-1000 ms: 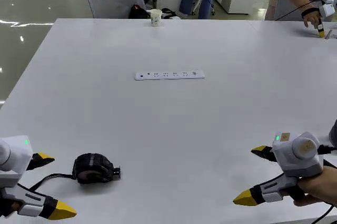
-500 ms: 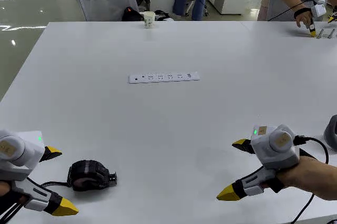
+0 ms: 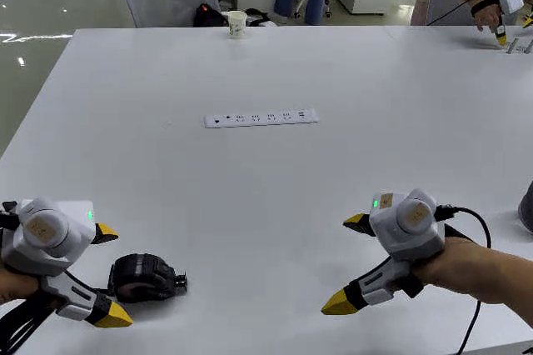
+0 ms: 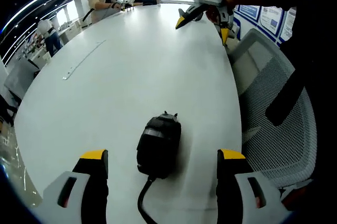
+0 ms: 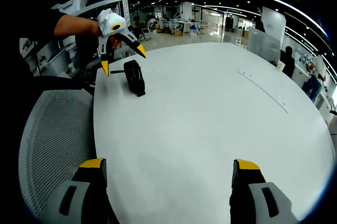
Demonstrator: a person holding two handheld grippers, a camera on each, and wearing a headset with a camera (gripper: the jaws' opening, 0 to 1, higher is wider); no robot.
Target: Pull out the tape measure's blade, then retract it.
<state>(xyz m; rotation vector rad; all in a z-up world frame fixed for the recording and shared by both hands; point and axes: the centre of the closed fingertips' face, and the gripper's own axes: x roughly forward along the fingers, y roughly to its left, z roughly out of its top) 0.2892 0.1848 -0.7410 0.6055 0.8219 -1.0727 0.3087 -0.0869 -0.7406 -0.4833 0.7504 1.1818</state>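
Hidden or cut off: in the left gripper view the black cord [image 4: 145, 199] trailing from the tape measure [image 4: 159, 142] runs out of frame between the two fingers. In the head view the near finger of the left tongs [image 3: 110, 273] overlaps the case's edge. We cannot make out the small tab at the case's far end. A dark object [image 3: 526, 207] is cut by the frame edge beyond the right tongs [image 3: 346, 262].

Left tongs: spread wide. We see one yellow-tipped finger on either side of the tape measure, apart from the case and holding nothing.

Right tongs: spread wide and empty, over bare white tabletop [image 3: 333, 63].

Tape measure: a black case lying on the tabletop between the left tongs' fingers, well apart from the right tongs.

Across the views: the right gripper view shows the left tongs straddling the case from above, far ahead of its own fingers.

Beyond the tongs: a white power strip [image 3: 261, 118] lies well ahead of both, and a paper cup [image 3: 237, 23] stands further off, near the far edge.
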